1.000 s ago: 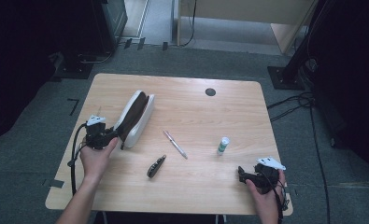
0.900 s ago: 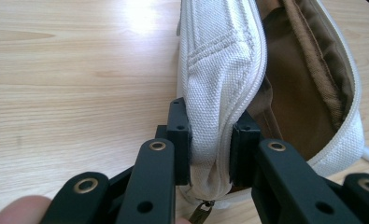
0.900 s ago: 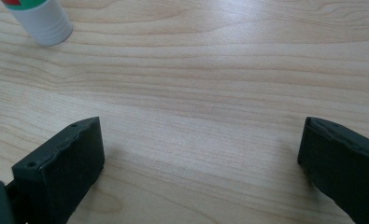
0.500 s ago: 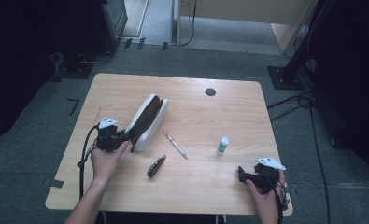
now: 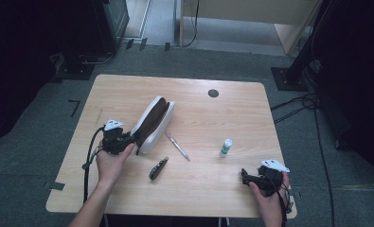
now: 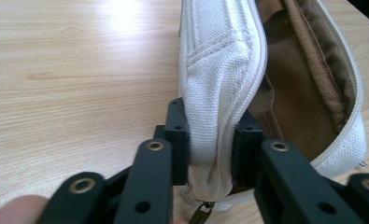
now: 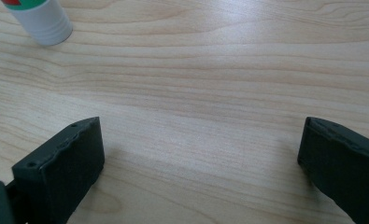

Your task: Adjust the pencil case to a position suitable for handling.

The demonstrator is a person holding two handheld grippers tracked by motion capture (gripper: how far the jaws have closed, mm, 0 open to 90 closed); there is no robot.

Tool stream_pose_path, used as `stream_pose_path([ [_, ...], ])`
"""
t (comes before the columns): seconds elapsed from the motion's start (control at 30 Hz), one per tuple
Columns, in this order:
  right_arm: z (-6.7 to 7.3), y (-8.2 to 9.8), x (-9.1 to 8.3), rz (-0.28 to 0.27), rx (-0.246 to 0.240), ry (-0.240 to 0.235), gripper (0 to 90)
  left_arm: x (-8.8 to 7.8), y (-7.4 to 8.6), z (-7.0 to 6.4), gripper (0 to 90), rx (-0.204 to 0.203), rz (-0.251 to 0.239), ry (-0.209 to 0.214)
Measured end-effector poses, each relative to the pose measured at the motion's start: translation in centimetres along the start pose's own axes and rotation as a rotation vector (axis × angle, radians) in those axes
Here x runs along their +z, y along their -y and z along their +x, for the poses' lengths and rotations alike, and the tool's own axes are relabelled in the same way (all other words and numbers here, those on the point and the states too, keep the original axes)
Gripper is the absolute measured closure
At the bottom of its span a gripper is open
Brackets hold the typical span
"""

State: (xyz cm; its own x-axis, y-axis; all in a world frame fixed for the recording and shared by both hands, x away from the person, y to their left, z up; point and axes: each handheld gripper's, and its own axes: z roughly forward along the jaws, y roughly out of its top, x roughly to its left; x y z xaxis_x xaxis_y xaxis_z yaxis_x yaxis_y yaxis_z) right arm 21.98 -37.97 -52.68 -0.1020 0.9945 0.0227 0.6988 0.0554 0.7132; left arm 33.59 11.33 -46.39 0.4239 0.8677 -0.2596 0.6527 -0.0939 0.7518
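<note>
A: At the left half of the light wooden table [image 5: 128, 90] we have the white canvas pencil pouch with the brown lining [image 5: 152, 124], unzipped and lying slantwise. What can't we make out?

B: In the left gripper view the pouch's far end is cut off by the top edge, and the brass zip pull is half hidden under our black jaws. From above, our left hand covers much of the left gripper [image 5: 126, 140]. The small dark folded tool [image 5: 158, 168] is too small for us to name.

A: And the jaws?

B: The left pair is clamped on the pouch's near end; in the left gripper view [image 6: 210, 149] we see both pads [image 6: 178, 135] pressing the folded white side wall at the zip seam. The right gripper [image 5: 245, 175] sits near the table's front right corner with its jaws spread wide, bare wood between them in its own view [image 7: 201, 163], touching nothing.

A: Room to move?

B: Just right of the pouch lies the slim silver pen [image 5: 177, 146], nearly touching it; the dark tool is near the front. The white glue stick with the green cap [image 5: 226, 147] stands upright, well apart from the pouch. We see bare wood behind the pouch up to the round black grommet [image 5: 213, 93], and the right gripper is close to the front edge.
</note>
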Motion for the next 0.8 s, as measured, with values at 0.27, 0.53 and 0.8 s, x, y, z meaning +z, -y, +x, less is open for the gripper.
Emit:
stream_pose_path([
  [0.27,0.0,0.0,0.0,0.000,0.000,0.000,0.1,-1.0,-0.2,0.4,43.0,-0.029,-0.053,0.042],
  [0.53,-0.1,0.5,-0.9,-0.057,-0.023,0.032,21.3,-3.7,0.0,1.6,32.6,-0.043,-0.111,0.034],
  [0.8,1.0,-0.9,-2.6,-0.079,-0.087,0.063,15.1,-6.0,1.4,3.2,17.2,-0.035,-0.119,-0.027],
])
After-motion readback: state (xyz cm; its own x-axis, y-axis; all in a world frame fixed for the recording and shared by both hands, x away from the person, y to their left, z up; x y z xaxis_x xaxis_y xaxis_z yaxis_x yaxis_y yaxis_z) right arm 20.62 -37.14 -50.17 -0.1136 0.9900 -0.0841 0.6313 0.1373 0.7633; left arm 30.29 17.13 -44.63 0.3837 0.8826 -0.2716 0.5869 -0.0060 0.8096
